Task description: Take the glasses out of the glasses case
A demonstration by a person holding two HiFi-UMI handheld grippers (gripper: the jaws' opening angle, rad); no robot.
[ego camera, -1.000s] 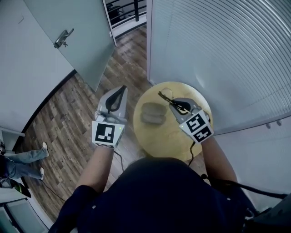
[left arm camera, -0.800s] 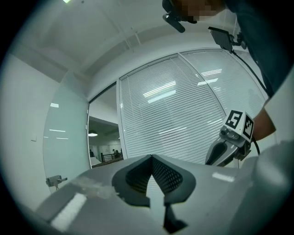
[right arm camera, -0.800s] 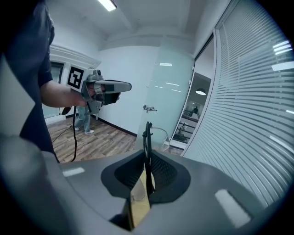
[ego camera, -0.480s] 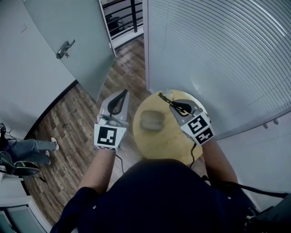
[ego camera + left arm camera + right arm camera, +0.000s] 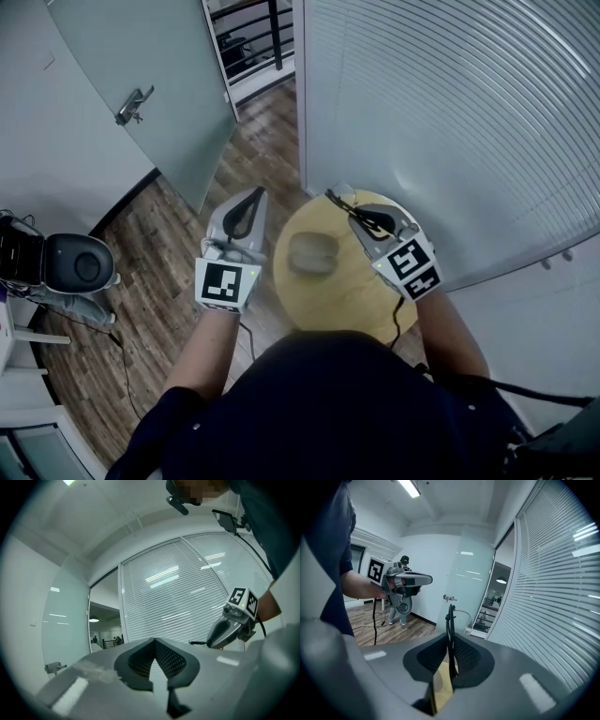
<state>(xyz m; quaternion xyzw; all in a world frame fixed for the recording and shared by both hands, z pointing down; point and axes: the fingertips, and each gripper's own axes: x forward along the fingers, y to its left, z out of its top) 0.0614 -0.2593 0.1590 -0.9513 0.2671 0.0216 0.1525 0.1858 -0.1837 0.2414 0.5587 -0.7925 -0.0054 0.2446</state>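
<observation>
Right gripper (image 5: pixel 451 641) is pinching thin black-framed glasses (image 5: pixel 450 618), jaws nearly together, above the round pale wooden table (image 5: pixel 349 292). Left gripper (image 5: pixel 153 641) is hovering left of table, jaws closed, empty.

A round, pale wooden bench (image 5: pixel 349 298) stands on a brown wood-plank floor (image 5: pixel 155 248), close against a wall of white horizontal slatted blinds (image 5: pixel 450 112). Opposite is a frosted glass door (image 5: pixel 141 52) with a metal lever handle (image 5: pixel 131 103). Black railing (image 5: pixel 253 28) shows beyond the doorway. A rounded black-and-grey device (image 5: pixel 80 267) sits at the left edge.
</observation>
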